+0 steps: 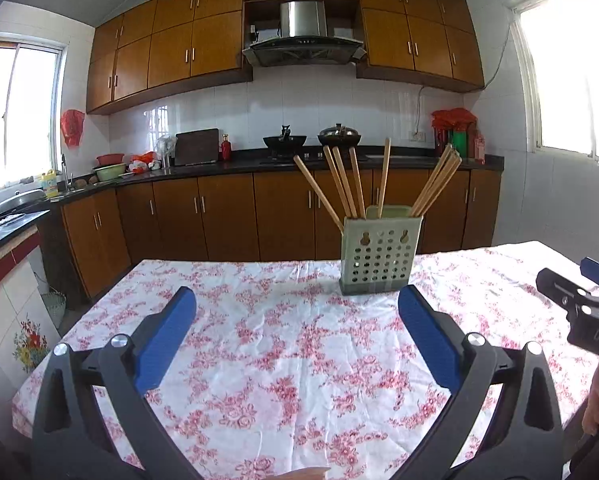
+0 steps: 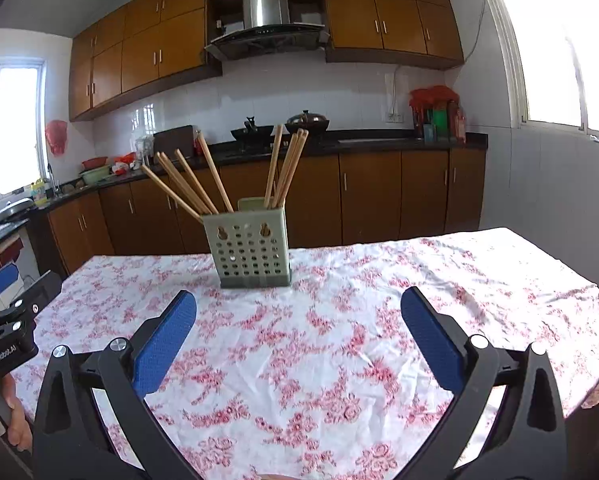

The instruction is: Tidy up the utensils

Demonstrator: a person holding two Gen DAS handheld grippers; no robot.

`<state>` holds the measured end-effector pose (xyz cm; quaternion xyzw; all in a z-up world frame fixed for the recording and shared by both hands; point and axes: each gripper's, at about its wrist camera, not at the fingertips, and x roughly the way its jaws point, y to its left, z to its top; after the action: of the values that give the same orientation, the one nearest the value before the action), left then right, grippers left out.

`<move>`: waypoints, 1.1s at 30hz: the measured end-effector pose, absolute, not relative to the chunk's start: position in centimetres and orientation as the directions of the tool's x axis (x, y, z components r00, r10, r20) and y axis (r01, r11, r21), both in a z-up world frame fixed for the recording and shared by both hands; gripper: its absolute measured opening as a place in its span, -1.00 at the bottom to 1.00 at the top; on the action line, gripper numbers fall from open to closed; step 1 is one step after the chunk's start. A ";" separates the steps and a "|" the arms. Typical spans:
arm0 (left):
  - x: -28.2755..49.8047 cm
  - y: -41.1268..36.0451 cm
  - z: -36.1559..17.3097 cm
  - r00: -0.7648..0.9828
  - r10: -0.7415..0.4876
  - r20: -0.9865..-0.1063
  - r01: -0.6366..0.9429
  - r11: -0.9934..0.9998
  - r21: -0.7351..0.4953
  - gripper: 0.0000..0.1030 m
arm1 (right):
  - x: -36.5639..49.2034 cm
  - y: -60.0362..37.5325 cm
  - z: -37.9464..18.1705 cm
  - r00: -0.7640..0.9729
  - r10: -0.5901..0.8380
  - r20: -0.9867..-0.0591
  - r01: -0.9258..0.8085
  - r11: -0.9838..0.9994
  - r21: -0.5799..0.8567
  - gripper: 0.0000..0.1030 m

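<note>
A pale green perforated utensil holder point(image 1: 380, 250) stands upright on the table with the floral cloth point(image 1: 283, 332). Several wooden chopsticks point(image 1: 347, 182) stick out of it, fanned left and right. My left gripper point(image 1: 297, 300) is open and empty, held above the cloth, short of the holder. The right wrist view shows the same holder point(image 2: 249, 242) with its chopsticks point(image 2: 207, 178). My right gripper point(image 2: 299, 302) is open and empty, short of the holder. The right gripper also shows at the right edge of the left wrist view point(image 1: 579, 284), and the left gripper at the left edge of the right wrist view point(image 2: 7, 300).
The table's far edge point(image 1: 235, 262) lies just behind the holder. Beyond it run brown kitchen cabinets point(image 1: 227, 216) and a dark counter with two woks point(image 1: 285, 142) and bowls point(image 1: 109, 168). The table's right edge point(image 2: 571, 268) is sunlit.
</note>
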<state>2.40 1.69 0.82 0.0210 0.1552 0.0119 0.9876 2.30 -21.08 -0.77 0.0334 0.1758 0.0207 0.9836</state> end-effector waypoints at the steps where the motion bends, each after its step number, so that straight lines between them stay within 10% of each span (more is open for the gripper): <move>1: 2.4 1.6 0.6 0.950 0.030 -0.310 -0.016 0.999 0.047 0.92 | 2.1 -20.9 -1.1 0.935 0.049 -0.352 -0.030 0.998 0.059 0.97; 33: 2.8 1.2 -2.6 0.914 0.004 -0.405 -0.009 1.000 -0.010 0.92 | 2.2 -21.0 -2.9 0.894 0.048 -0.446 -0.022 0.998 0.063 0.97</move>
<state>2.80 1.24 -2.60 -0.0060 0.2069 0.0034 0.9783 2.16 -20.99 -2.88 0.0283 0.2298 0.0182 0.9727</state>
